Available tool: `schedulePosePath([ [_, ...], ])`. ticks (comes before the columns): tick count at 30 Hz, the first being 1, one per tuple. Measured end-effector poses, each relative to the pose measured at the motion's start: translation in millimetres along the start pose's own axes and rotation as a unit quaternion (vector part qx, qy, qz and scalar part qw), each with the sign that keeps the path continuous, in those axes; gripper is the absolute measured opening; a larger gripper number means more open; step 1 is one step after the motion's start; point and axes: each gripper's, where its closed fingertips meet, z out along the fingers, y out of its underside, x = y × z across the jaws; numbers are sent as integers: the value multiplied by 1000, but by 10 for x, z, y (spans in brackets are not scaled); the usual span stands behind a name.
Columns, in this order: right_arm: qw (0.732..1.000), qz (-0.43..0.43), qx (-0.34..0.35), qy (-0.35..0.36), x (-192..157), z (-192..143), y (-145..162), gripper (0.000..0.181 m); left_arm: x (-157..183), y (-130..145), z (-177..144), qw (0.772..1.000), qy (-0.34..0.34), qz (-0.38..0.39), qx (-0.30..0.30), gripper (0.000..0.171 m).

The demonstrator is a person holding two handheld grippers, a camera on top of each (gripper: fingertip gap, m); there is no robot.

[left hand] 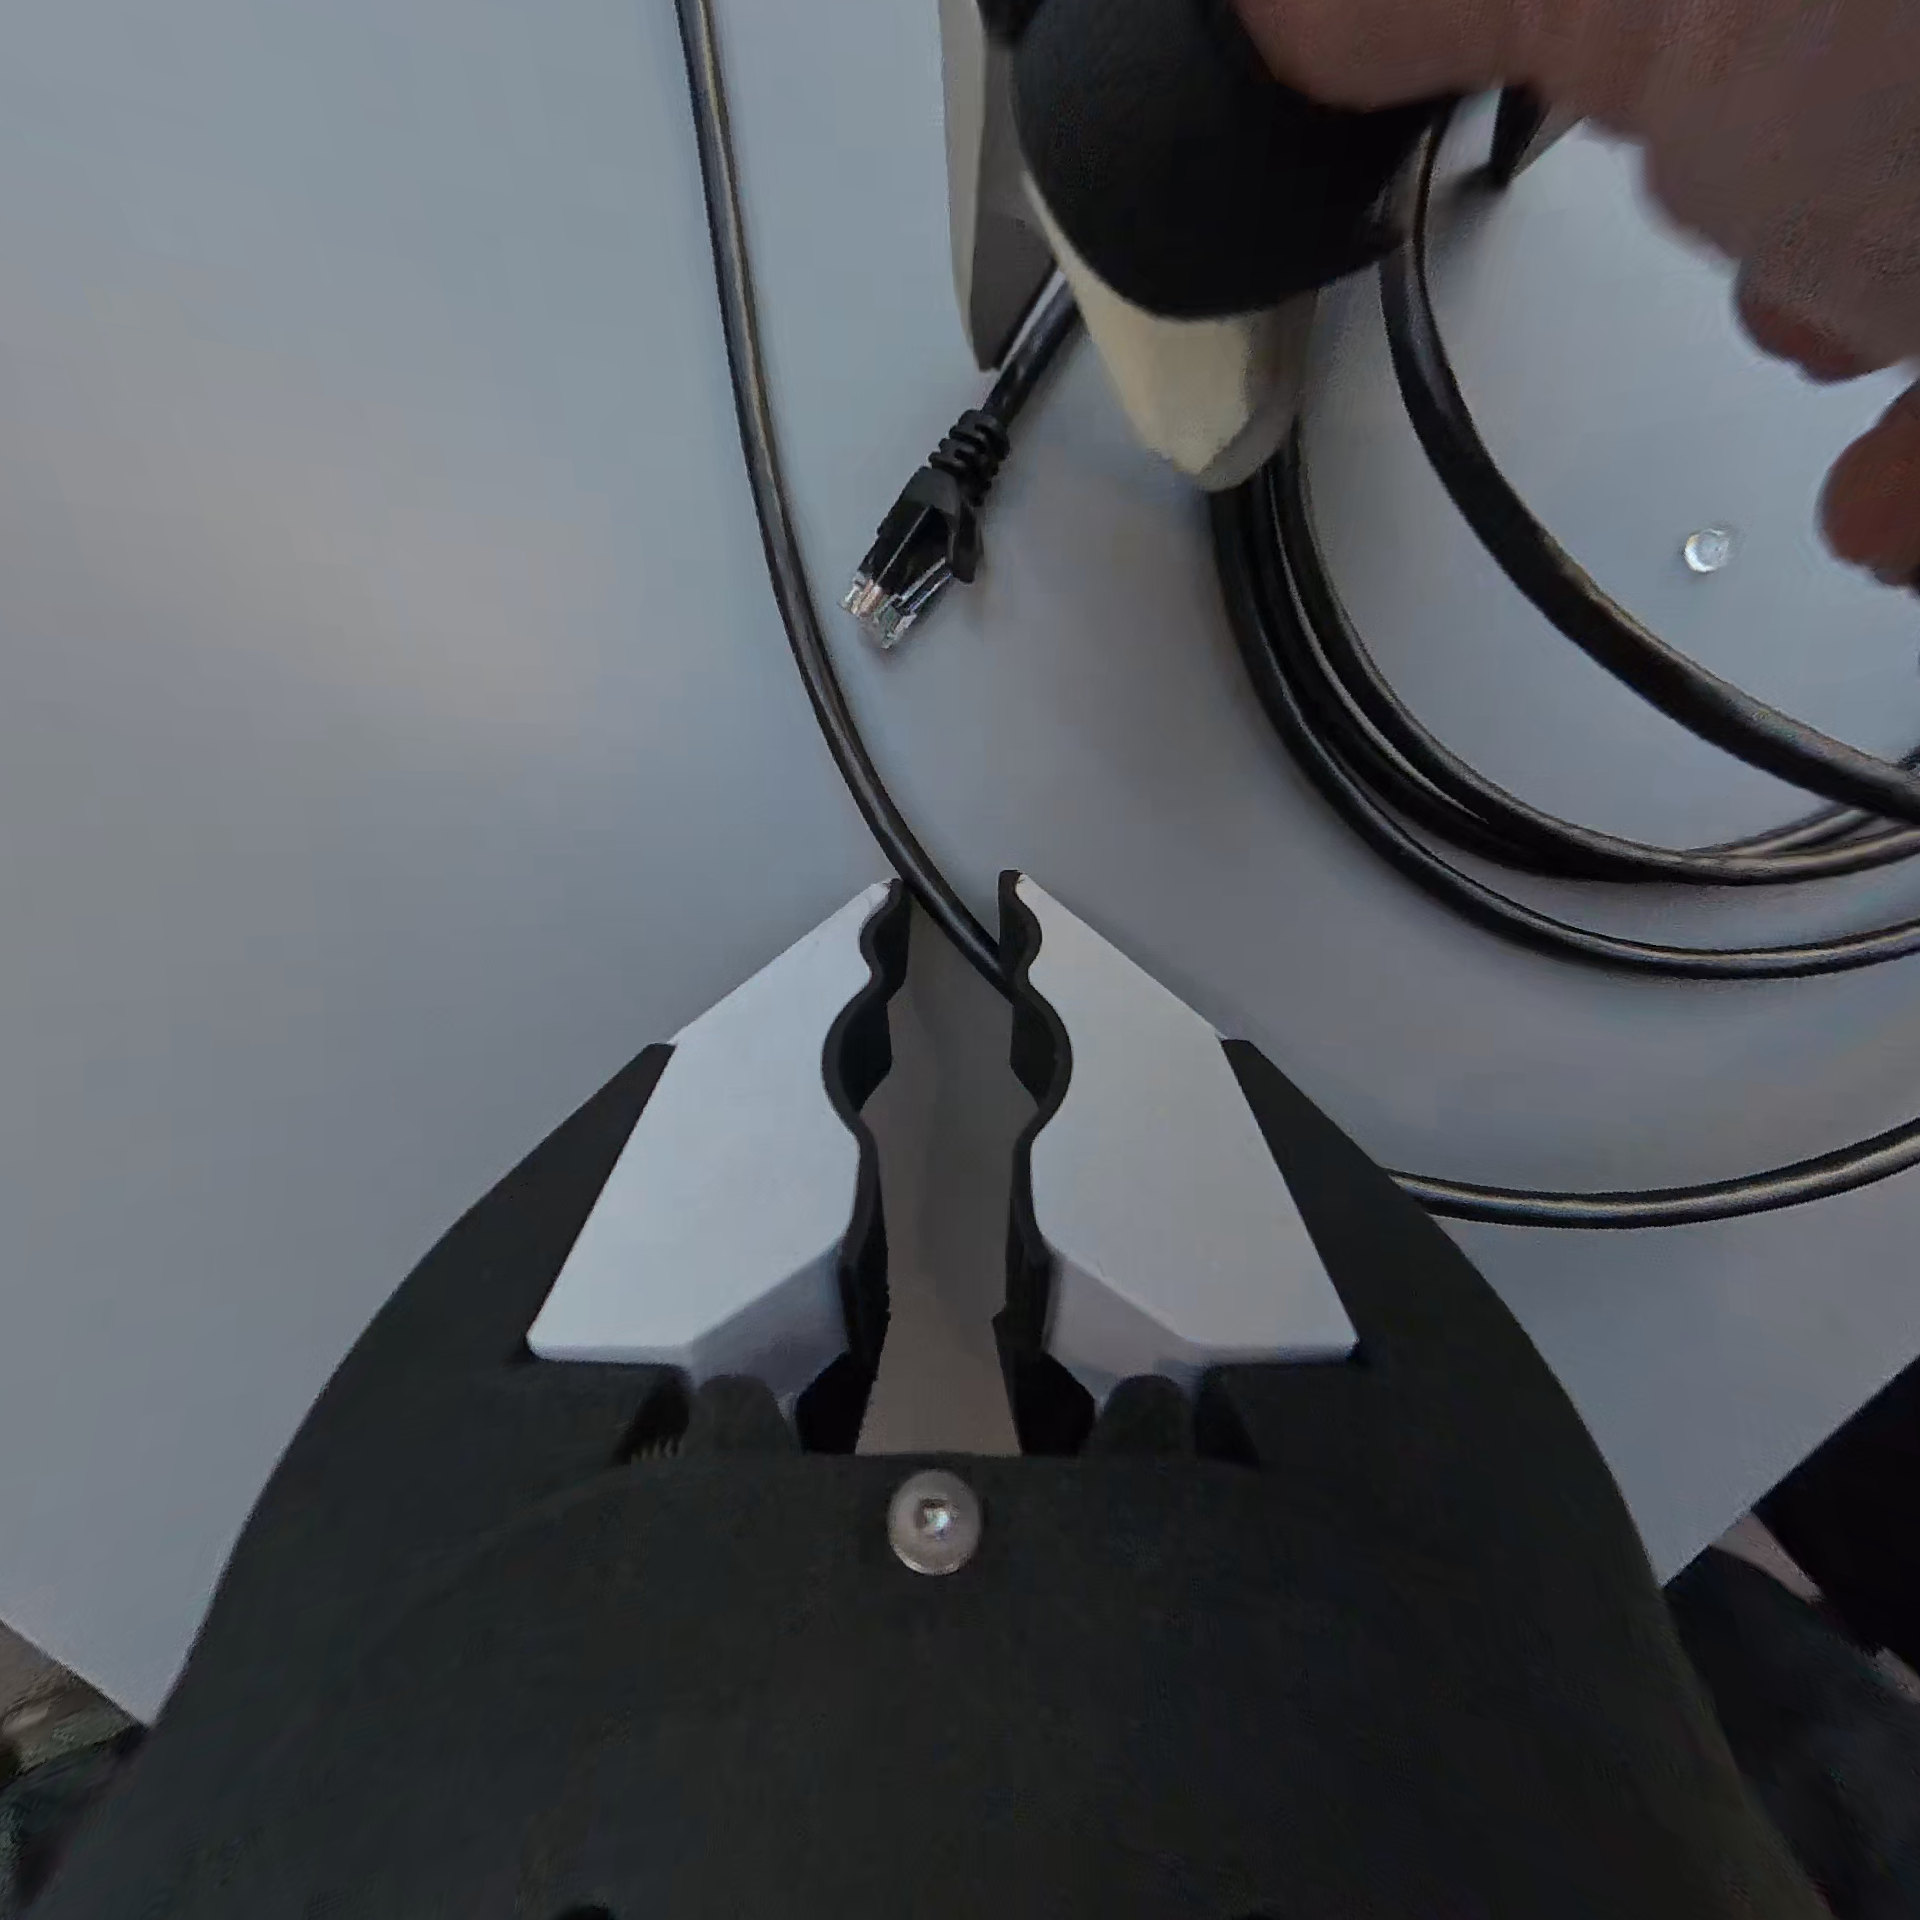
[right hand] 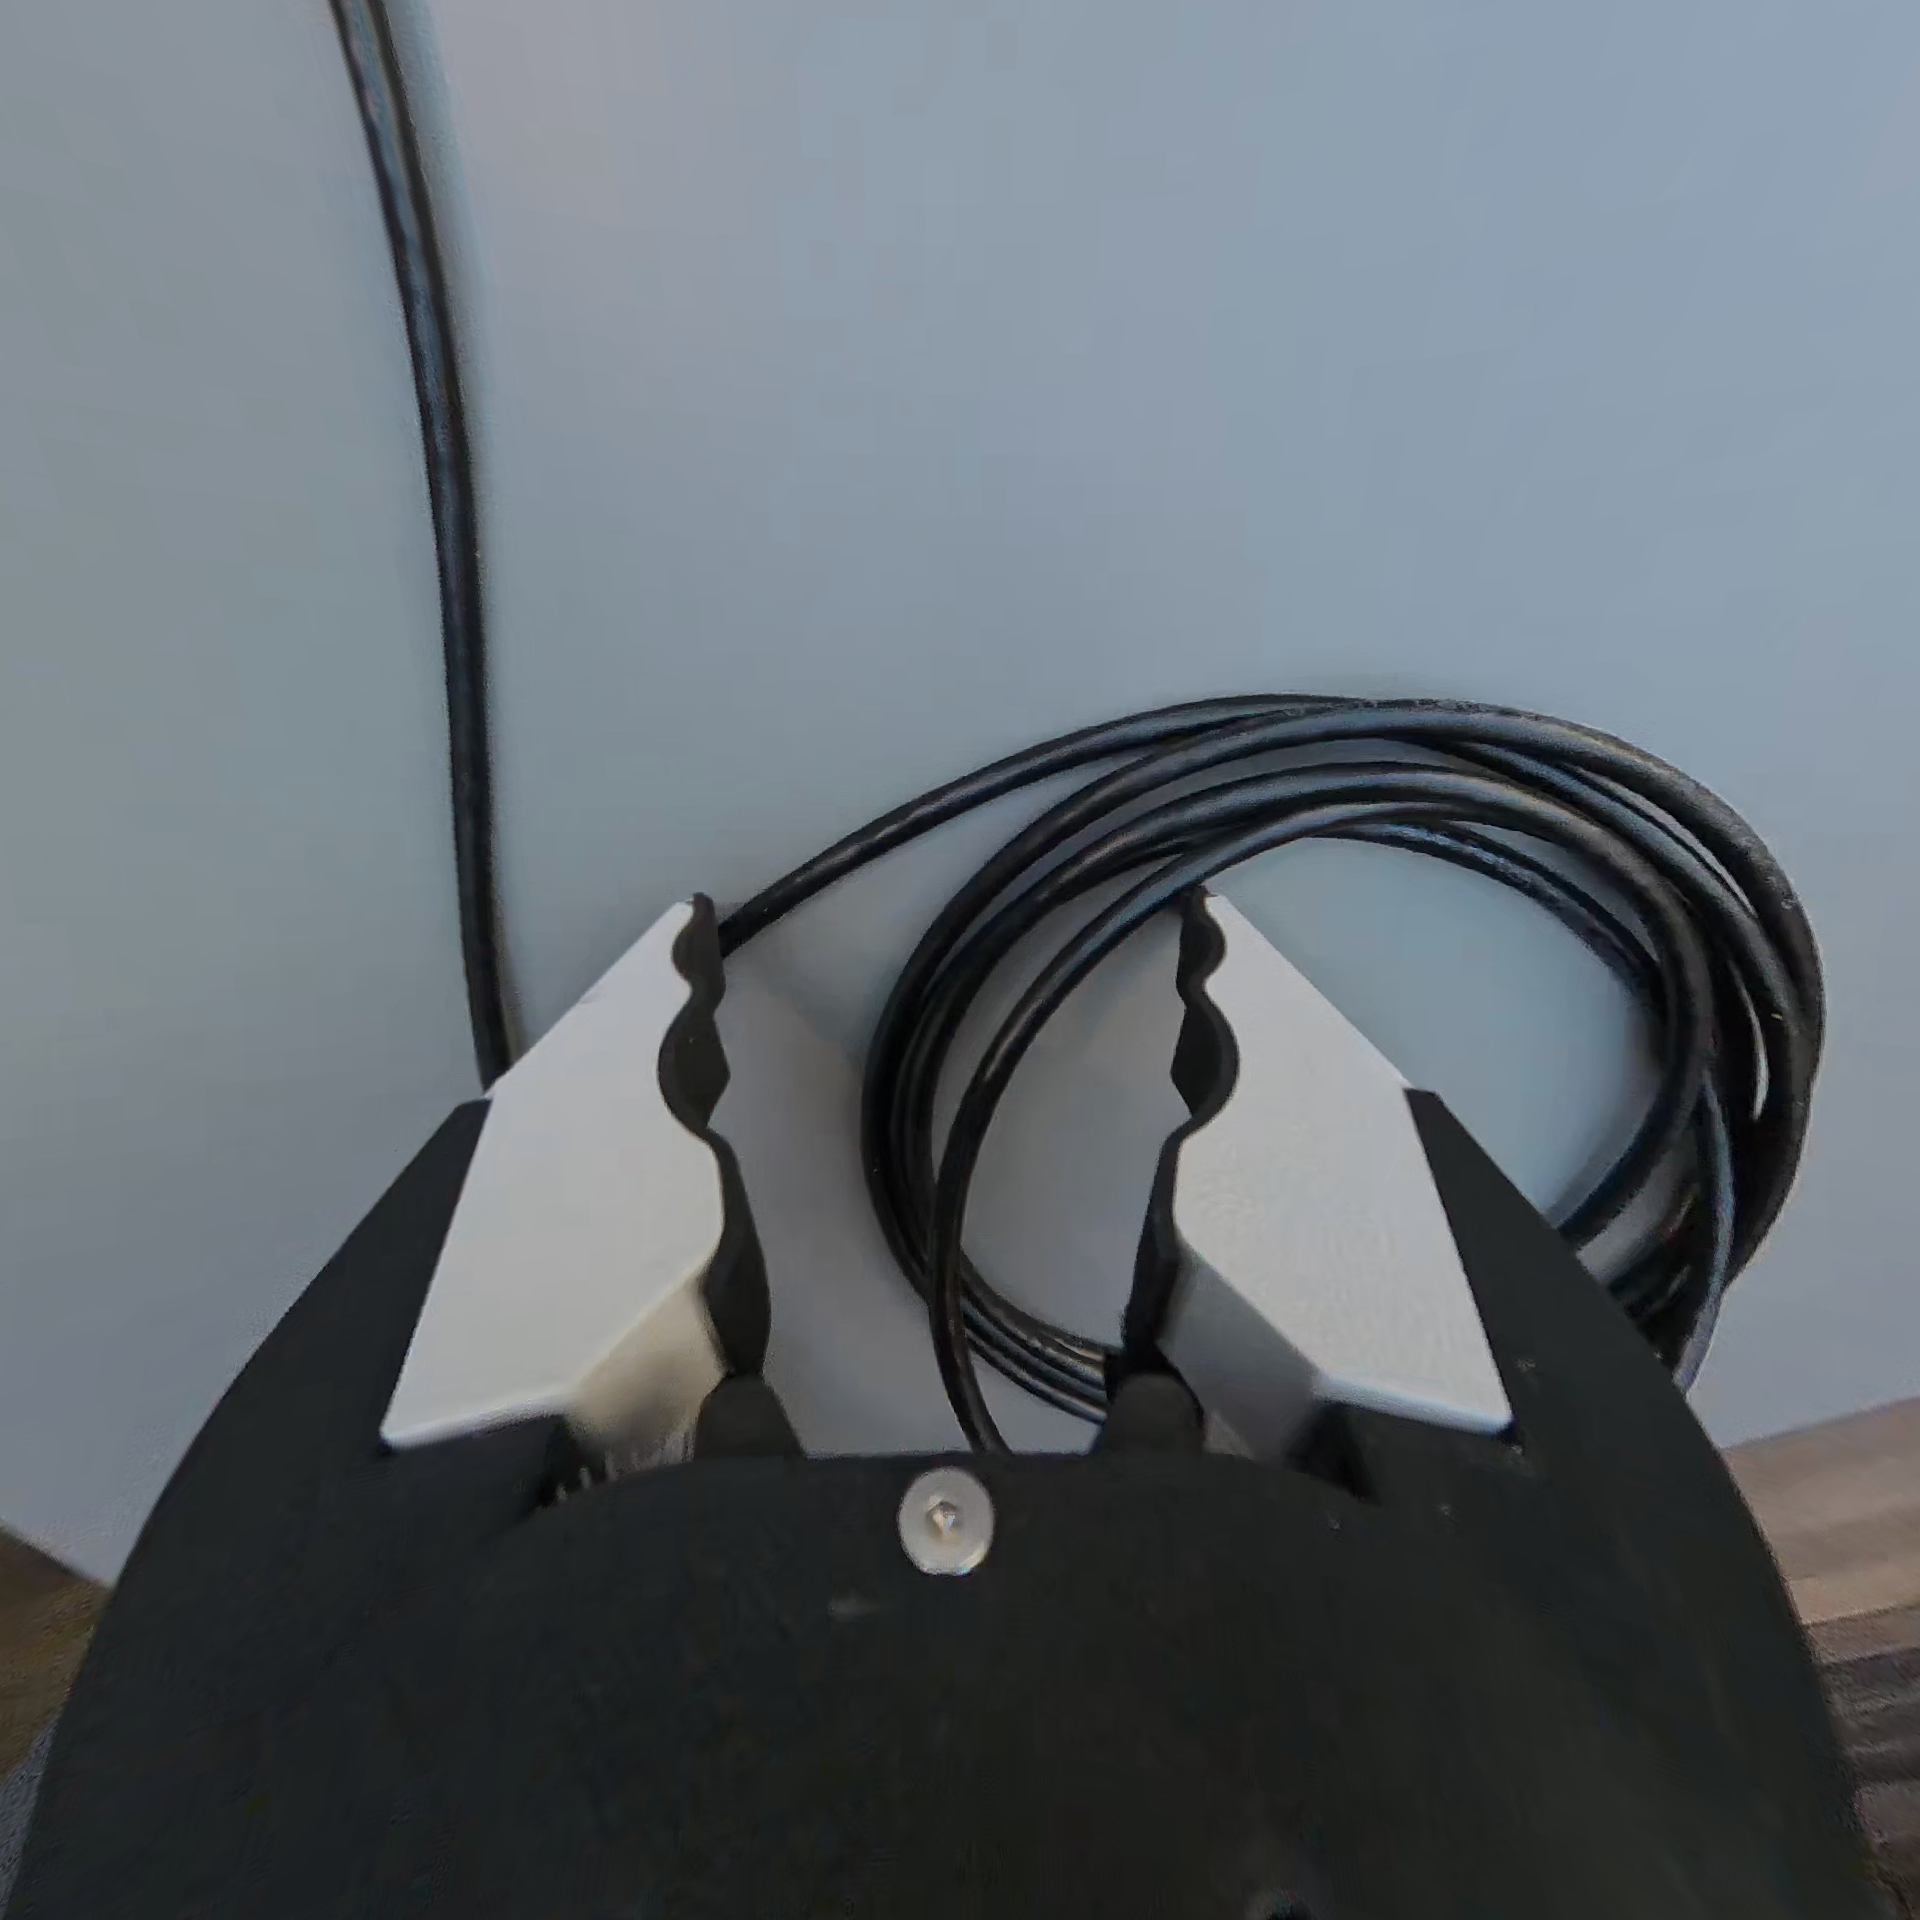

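Observation:
A black network cable lies on a pale grey table (left hand: 312,520). Its clear-tipped plug (left hand: 909,566) lies free ahead of my left gripper (left hand: 954,894). The left jaws stand narrowly apart. One cable strand (left hand: 748,416) runs between the tips, passes under the right finger and comes out to the right. In the right wrist view, my right gripper (right hand: 951,914) is wide open around one side of the cable coil (right hand: 1507,790), whose loops run between the fingers. A single strand (right hand: 457,623) passes left of it.
In the left wrist view, a hand (left hand: 1714,156) holds a black rounded part with a cream tip (left hand: 1195,384) over the coil (left hand: 1455,790). A small clear stud (left hand: 1707,548) sits inside the coil. The table edge and wooden floor (right hand: 1829,1507) lie close behind the right gripper.

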Motion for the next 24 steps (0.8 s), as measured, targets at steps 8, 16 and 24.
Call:
schedulePosePath([
  [8, 994, -68, 83, 3, -189, -29, 41, 32, 66, 25, -37, 997, 64, -14, 37, 16],
  [16, 988, -73, 94, -94, -234, -70, 205, 20, 12, 76, -95, 986, 146, -59, 53, 19],
  [24, 973, -174, 96, -114, -233, -87, 355, 16, -494, 115, -184, 995, 82, 32, 56, 20],
])
